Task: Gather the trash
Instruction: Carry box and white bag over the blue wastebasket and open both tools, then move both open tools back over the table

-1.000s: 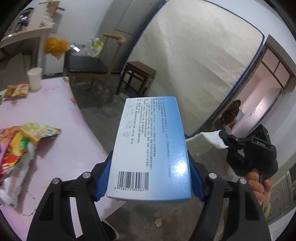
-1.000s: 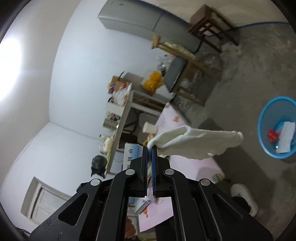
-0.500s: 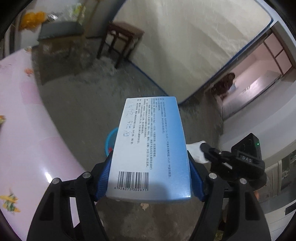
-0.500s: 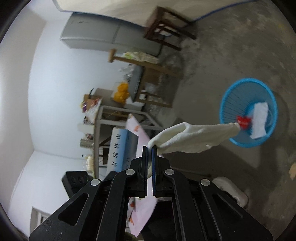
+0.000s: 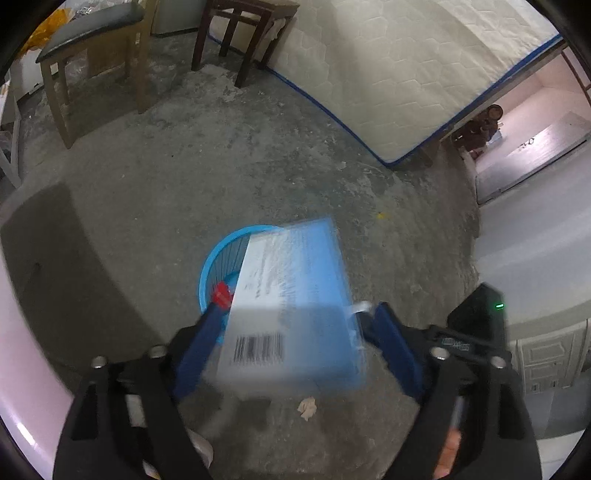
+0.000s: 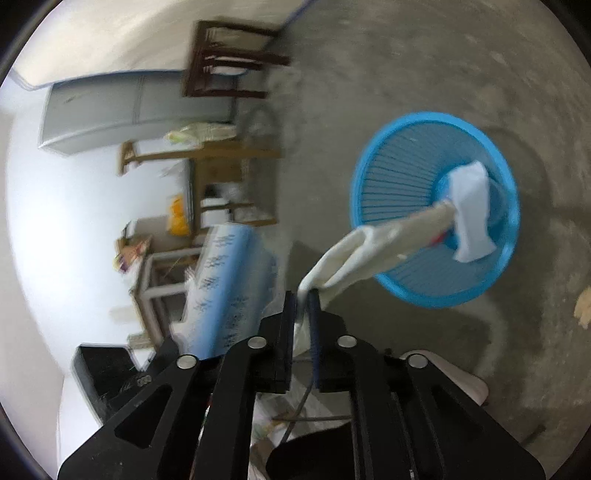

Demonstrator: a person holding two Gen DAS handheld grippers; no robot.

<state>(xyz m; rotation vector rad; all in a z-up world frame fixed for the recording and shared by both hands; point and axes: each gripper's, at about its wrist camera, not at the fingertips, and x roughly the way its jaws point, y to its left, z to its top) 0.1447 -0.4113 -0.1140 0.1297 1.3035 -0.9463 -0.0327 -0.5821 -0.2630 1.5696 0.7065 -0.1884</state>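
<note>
My left gripper has its jaws spread wide. A blue and white box with a barcode is blurred between them, apart from the right finger, over a blue basket on the floor. My right gripper has its jaws slightly parted with a cream cloth between them; the cloth hangs toward the blue basket. A white paper and a red scrap lie in the basket. The box also shows in the right wrist view.
A wooden chair and a dark stool stand on the concrete floor beyond the basket. A mattress leans against the wall. A paper scrap lies on the floor. The pink table edge is at left.
Both grippers swung down toward the basket. My left jaws opened and the box is dropping out, blurred. My right jaws parted slightly around the cloth, which now droops toward the basket.
</note>
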